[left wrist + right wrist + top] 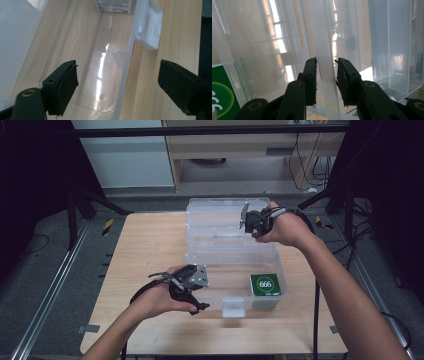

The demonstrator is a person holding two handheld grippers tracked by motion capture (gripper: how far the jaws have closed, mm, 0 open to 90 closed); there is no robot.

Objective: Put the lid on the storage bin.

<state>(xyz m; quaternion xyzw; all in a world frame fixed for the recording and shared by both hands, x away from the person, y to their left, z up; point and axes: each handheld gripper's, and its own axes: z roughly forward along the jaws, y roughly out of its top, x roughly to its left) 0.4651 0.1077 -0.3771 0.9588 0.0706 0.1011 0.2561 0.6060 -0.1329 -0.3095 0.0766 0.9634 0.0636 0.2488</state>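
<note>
The high view shows the whole arrangement: a clear plastic box stands in the middle of the wooden surface, its lid is raised at the far side, and a green pack with white digits lies inside at the near right corner. The right gripper view shows what the high view cannot, namely the thin edge of the lid which passes straight between the two black jaws; a part of the green pack appears at the lower left, seen through the plastic. The left gripper view looks down on the front wall of the box with its white latch, and it shows the printed side of the pack at the top. The box is transparent with rounded corners, and the wood grain is visible through its floor (there is also a bright reflection on it). The left claw stands wide open over the near wall of the box, one jaw inside and one outside, and it touches nothing. The right claw is nearly closed around the lid edge; the pads stand just beside the plastic, but I cannot tell whether they press on it already.
</note>
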